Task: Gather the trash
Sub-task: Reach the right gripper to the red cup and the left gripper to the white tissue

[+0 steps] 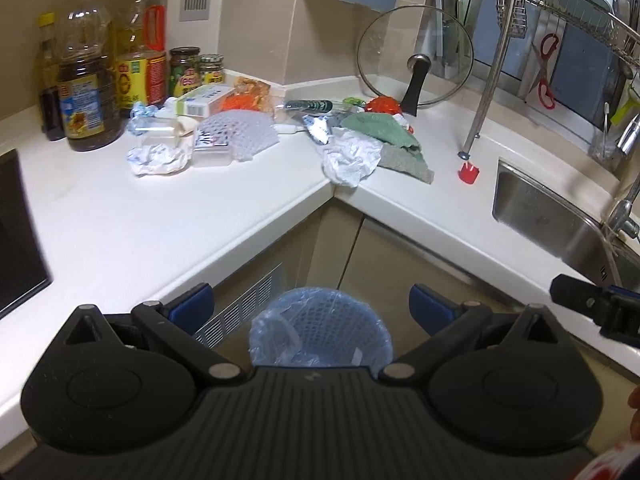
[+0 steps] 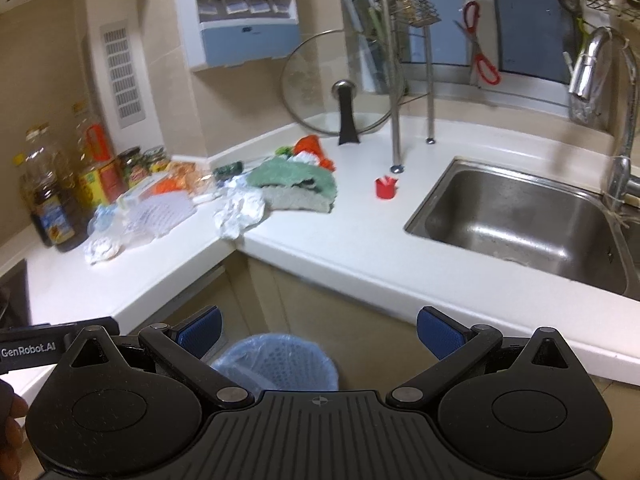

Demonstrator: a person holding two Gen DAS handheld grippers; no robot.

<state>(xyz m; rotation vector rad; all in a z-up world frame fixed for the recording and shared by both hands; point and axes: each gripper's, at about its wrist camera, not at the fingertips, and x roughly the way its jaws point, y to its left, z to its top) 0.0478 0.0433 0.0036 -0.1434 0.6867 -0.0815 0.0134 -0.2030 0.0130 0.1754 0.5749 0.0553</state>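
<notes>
Trash lies in the corner of the white counter (image 1: 120,216): a crumpled white paper (image 1: 350,158) at the inner corner edge, another crumpled paper (image 1: 158,159) further left, clear plastic packaging (image 1: 236,132), and orange wrappers (image 1: 250,94). A blue-lined mesh bin (image 1: 320,330) stands on the floor below the corner. My left gripper (image 1: 310,306) hangs open over the bin, holding nothing. My right gripper (image 2: 318,330) is open too, above the bin (image 2: 276,362), empty. In the right wrist view, the crumpled paper (image 2: 240,212) sits at the corner.
Oil bottles (image 1: 86,80) and jars stand at the back left. A green cloth (image 1: 382,130) lies by a glass lid (image 1: 416,56). A red cap (image 1: 468,172) sits near the steel sink (image 2: 520,220), under a dish rack. A dark hob (image 1: 16,232) is at the left.
</notes>
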